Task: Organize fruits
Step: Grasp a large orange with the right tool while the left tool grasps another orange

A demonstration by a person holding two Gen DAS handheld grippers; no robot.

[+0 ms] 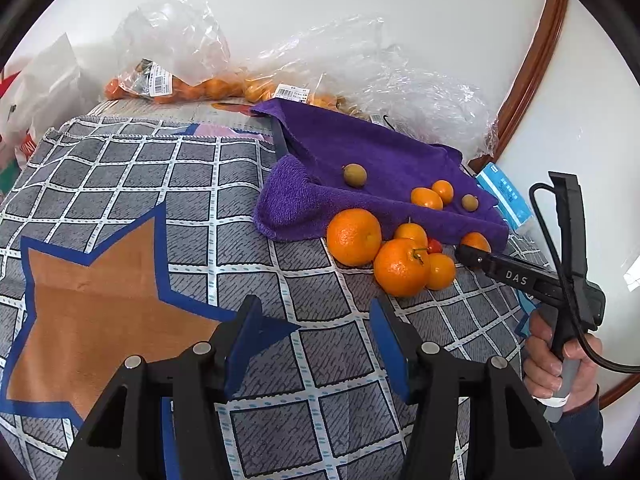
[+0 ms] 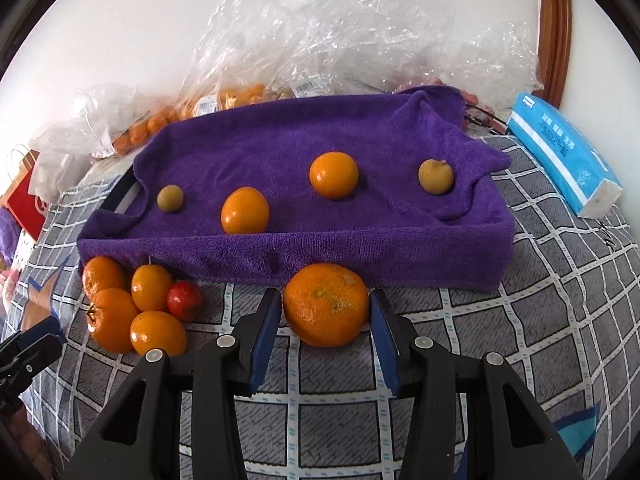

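A tray draped in a purple towel [image 2: 280, 152] is being observed directly ahead of the right gripper [image 2: 325, 322], its front wall just beyond the fingertips. Four fruits are being held in it: two small oranges [image 2: 245, 211] [image 2: 334, 175] ahead of the gripper, a brownish-green round fruit [image 2: 170, 198] ahead and to the left, and a second one [image 2: 436, 176] ahead and to the right.

Clear plastic bags [image 2: 320, 32] are being seen behind the tray, against the white wall, with orange fruit [image 2: 240, 96] inside some of them.

A large mandarin [image 2: 326, 304] is being framed between the right gripper's blue pads [image 2: 266, 332]; the jaws are spread slightly wider than the fruit, and firm contact cannot be confirmed. The fruit is resting on the cloth, against the tray's front wall.

To the left of that gripper, a loose cluster of oranges [image 2: 132, 312] and one small red fruit [image 2: 185, 301] are lying touching one another.

The left gripper [image 1: 316, 344] is being held with its jaws apart and nothing between them, over the checked grey cloth [image 1: 160, 184], with the cluster ahead and to its right.

A blue tissue pack [image 2: 560, 152] is lying to the right of the tray. A curved wooden table edge [image 1: 532, 60] is being seen beyond.
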